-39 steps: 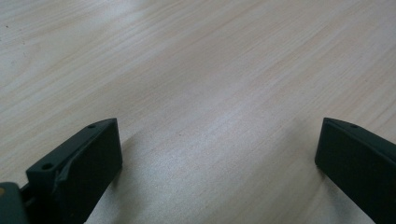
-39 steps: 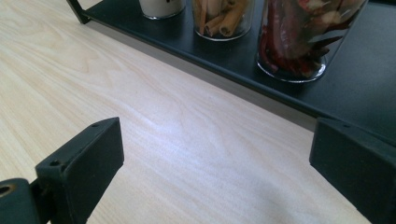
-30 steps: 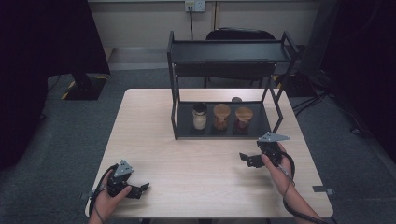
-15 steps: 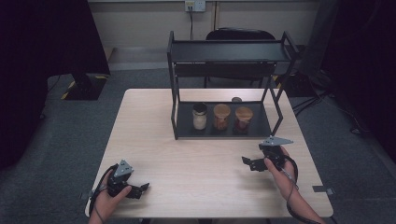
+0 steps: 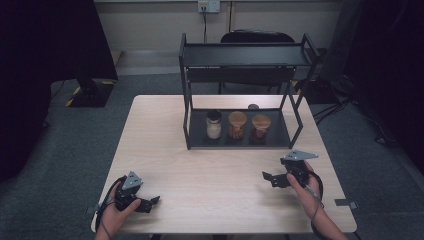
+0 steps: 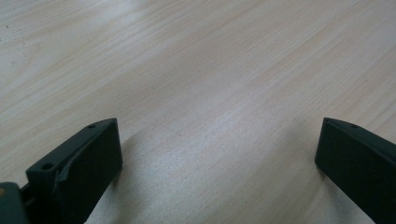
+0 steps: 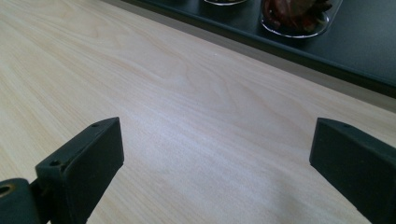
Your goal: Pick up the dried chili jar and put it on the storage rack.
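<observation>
In the high view the right gripper [image 5: 272, 177] now sits lower in the frame than a second ago, drawn back from the black rack [image 5: 240, 142] toward the lower right edge of the table [image 5: 165, 125], with the hand behind it pulled closer to the bottom of the frame. The left gripper [image 5: 150, 201] at the lower left has shifted only slightly, a touch further down.
</observation>
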A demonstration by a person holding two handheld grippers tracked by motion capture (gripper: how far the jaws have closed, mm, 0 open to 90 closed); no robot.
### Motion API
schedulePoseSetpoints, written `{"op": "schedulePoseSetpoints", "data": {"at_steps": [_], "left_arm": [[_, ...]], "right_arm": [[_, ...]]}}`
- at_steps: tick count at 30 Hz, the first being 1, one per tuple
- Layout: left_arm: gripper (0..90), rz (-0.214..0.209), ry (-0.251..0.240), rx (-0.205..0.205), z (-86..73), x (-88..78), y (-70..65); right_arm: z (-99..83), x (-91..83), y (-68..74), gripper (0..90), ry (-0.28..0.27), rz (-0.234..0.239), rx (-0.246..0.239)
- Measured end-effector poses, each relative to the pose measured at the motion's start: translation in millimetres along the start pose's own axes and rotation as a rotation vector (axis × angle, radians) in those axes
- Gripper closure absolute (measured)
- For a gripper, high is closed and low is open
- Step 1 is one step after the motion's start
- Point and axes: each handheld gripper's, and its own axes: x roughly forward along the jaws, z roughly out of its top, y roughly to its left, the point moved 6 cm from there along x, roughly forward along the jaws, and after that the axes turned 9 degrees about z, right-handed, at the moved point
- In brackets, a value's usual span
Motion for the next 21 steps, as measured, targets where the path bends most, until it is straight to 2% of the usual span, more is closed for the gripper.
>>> {"op": "schedulePoseSetpoints", "data": {"at_steps": [21], "left_arm": [[0.1, 0.000, 0.000, 0.000, 0.0, 0.0, 0.0]], "right_arm": [[-13.1, -8.4, 3.5, 1.7, 0.013, 0.014, -0.006]]}}
